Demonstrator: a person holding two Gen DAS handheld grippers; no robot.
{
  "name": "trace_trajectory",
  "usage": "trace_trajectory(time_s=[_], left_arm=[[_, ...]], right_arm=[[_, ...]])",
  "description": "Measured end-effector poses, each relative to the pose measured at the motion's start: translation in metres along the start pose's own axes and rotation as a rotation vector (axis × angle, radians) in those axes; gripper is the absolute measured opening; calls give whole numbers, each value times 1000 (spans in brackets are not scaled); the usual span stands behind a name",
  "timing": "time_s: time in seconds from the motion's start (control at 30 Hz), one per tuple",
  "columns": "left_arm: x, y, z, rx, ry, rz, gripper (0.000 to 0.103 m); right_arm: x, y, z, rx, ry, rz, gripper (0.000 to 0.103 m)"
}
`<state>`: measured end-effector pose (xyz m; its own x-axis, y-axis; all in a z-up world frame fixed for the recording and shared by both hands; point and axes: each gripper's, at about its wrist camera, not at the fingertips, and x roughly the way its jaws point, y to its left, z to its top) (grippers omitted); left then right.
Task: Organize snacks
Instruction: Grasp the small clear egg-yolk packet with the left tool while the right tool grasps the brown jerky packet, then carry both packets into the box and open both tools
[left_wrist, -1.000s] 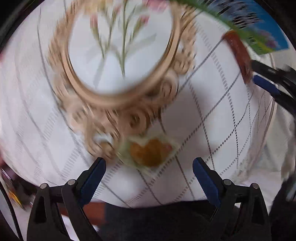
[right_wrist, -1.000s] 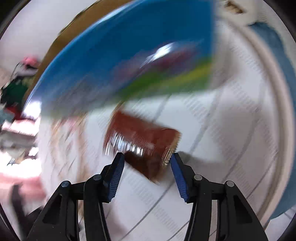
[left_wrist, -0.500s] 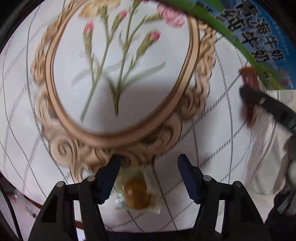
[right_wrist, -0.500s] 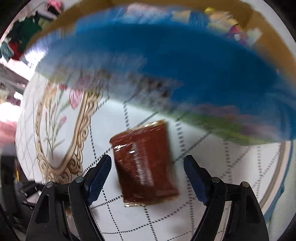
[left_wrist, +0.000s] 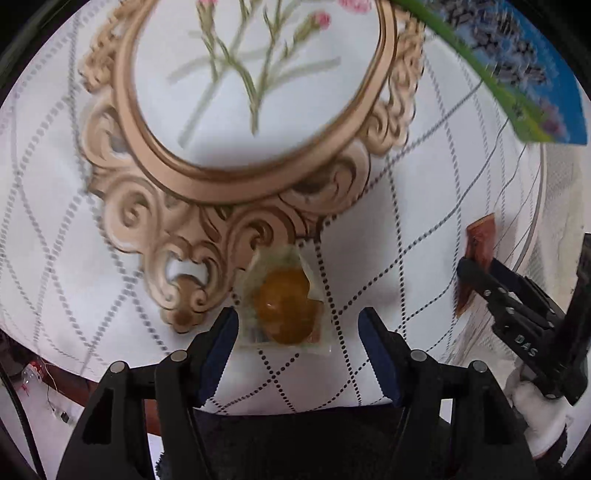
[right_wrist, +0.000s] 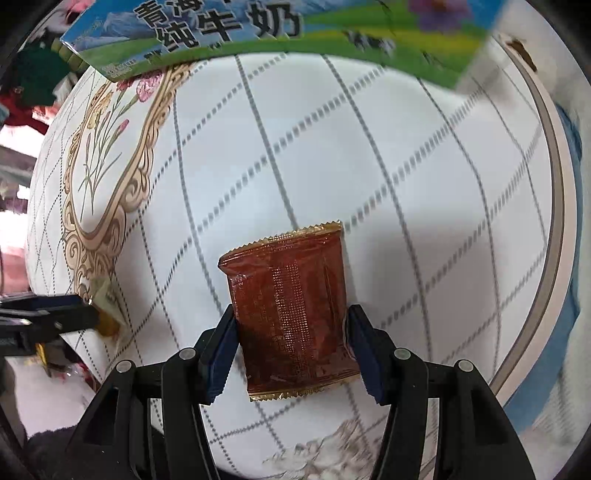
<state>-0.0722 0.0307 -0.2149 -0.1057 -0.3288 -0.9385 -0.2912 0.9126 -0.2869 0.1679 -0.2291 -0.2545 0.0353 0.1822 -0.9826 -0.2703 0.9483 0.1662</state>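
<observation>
A clear packet with an orange-yellow snack (left_wrist: 286, 306) lies on the white patterned tablecloth (left_wrist: 413, 206). My left gripper (left_wrist: 297, 334) is open and straddles it, fingers either side with gaps. A red-brown foil snack packet (right_wrist: 291, 314) lies flat on the cloth. My right gripper (right_wrist: 291, 343) is around its lower half, pads at or touching its edges; the packet rests on the table. The red packet (left_wrist: 478, 251) and right gripper also show at the right of the left wrist view. The left gripper (right_wrist: 55, 317) shows at the left of the right wrist view.
A blue and green milk carton box (right_wrist: 280, 29) stands at the far side of the table; it also shows in the left wrist view (left_wrist: 524, 74). The cloth carries a gold oval floral frame print (left_wrist: 258, 110). The round table edge (right_wrist: 561, 236) curves at right.
Both grippers have come lower and closer over their packets. The right gripper's fingers have narrowed onto the red packet's sides. The left gripper now frames the orange snack packet.
</observation>
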Motion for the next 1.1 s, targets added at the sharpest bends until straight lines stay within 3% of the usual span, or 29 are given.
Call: trace_trajectory(time_s=[0.17, 0.23, 0.3, 0.47, 0.67, 0.77, 0.8, 0.83, 0.9, 1.1], left_arm=[[19, -3, 11, -4, -26, 37, 62], [20, -10, 14, 3, -47, 57, 55], [13, -18, 27, 20, -72, 80, 40], [2, -33, 50, 58, -129, 100, 40], [25, -46, 50, 145, -106, 195, 49], [26, -54, 52, 145, -113, 207, 44], [24, -58, 51, 152, -126, 208, 40], [17, -71, 66, 157, -134, 212, 40], [1, -73, 64, 168, -153, 210, 39], [-36, -87, 59, 156, -194, 139, 39]], right_arm=[[3, -11, -16, 35, -10, 0, 60], [7, -8, -16, 26, -10, -12, 60], [15, 1, -9, 22, -11, -22, 60], [14, 11, -14, 36, -31, -25, 60], [19, 21, 2, 27, -16, -34, 61], [29, 23, 10, 9, -3, -57, 63], [32, 24, 12, 6, 0, -64, 63], [35, 25, 13, 5, 2, -67, 63], [35, 25, 15, 7, -8, -63, 60], [6, 31, 13, 1, -69, -17, 59]])
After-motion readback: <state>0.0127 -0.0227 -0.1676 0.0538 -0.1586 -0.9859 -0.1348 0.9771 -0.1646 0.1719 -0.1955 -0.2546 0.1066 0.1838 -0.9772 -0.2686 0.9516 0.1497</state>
